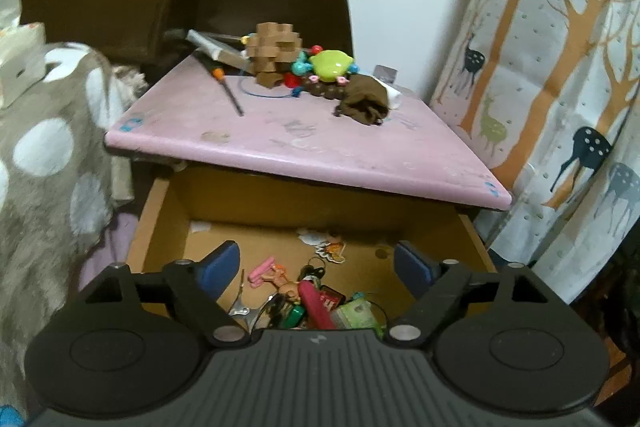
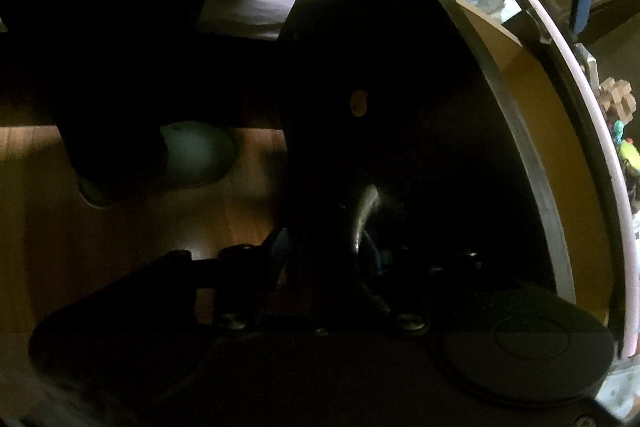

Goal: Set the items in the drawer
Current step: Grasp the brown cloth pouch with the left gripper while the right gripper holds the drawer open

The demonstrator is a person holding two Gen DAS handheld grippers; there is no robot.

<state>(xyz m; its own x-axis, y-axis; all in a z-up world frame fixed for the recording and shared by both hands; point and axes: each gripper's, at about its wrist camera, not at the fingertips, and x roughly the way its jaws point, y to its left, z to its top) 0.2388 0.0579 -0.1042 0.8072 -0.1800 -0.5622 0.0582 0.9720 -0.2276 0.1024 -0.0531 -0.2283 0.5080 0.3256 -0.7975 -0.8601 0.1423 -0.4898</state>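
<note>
left claw (image 1: 316, 263) hangs over the open drawer (image 1: 160, 223) with its blue pads (image 1: 220, 265) spread wide apart, nothing between them. right under it, at the drawer's near edge, there's a jumble: a pink tube-ish thing (image 1: 316, 305), a green lighter (image 1: 294, 315), a red tag (image 1: 333, 298) with white print too small to read, a bunch of keys (image 1: 314, 271), a pink clip (image 1: 262, 268). a couple of stickers (image 1: 332, 251) lie flat toward the drawer's back wall.

above that, the pink counter (image 1: 280, 143) has blue scribbles at its near corners, not legible. the rest sits along its far edge: a brown cloth pouch (image 1: 364, 103) toward the right, a lime green toy (image 1: 332, 65) with coloured beads, a wooden block puzzle (image 1: 276, 49) in the middle, and a screwdriver (image 1: 226, 83) lying left of the puzzle with its tip pointing at the near edge. deer-and-tree curtain (image 1: 560, 67) on the right.

right claw (image 2: 324, 247) is down at the dark drawer front (image 2: 400, 107), really murky view. its fingers seem closed around the metal handle (image 2: 362, 215). wood floor (image 2: 120, 227) beneath.
</note>
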